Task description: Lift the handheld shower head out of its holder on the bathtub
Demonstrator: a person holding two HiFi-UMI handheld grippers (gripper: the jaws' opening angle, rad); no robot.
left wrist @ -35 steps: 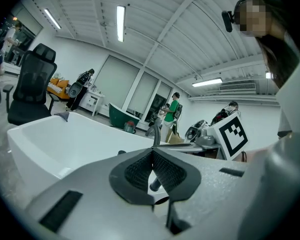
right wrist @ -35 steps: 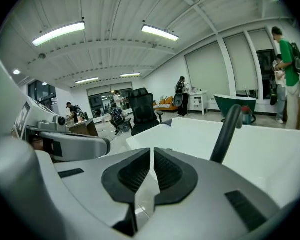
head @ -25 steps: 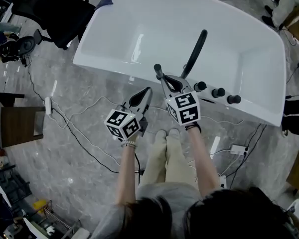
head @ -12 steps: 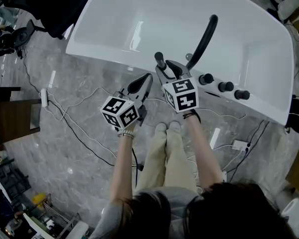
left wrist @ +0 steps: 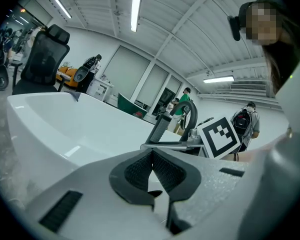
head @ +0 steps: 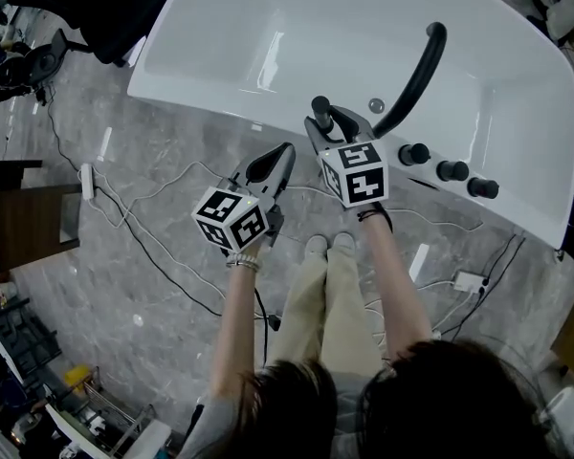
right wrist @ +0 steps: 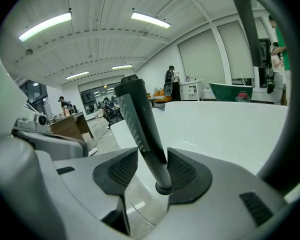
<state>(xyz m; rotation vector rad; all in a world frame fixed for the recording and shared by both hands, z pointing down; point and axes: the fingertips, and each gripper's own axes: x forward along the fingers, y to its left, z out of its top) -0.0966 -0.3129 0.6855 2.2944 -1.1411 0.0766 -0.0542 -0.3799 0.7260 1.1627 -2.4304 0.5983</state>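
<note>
The black handheld shower head (head: 321, 113) stands upright on the near rim of the white bathtub (head: 220, 103). In the right gripper view its ribbed handle (right wrist: 140, 129) rises between the two pads. My right gripper (head: 331, 128) (right wrist: 151, 170) is opening: there is a gap at the left pad, and the handle stands close against the right pad. My left gripper (head: 274, 163) (left wrist: 151, 170) hovers over the floor just left of it, short of the rim, with its pads together on nothing. From the left gripper view the shower head (left wrist: 160, 129) is ahead and to the right.
A black curved spout (head: 416, 70) arches over the tub right of the shower head, with three black knobs (head: 452, 170) along the rim. Cables (head: 163, 266) and a power strip (head: 88, 182) lie on the marble floor. A dark cabinet (head: 24, 228) stands at left.
The right gripper's fingers have spread apart around the shower handle. Both grippers stay by the tub's near rim, and the handle stays upright in the same spot.
</note>
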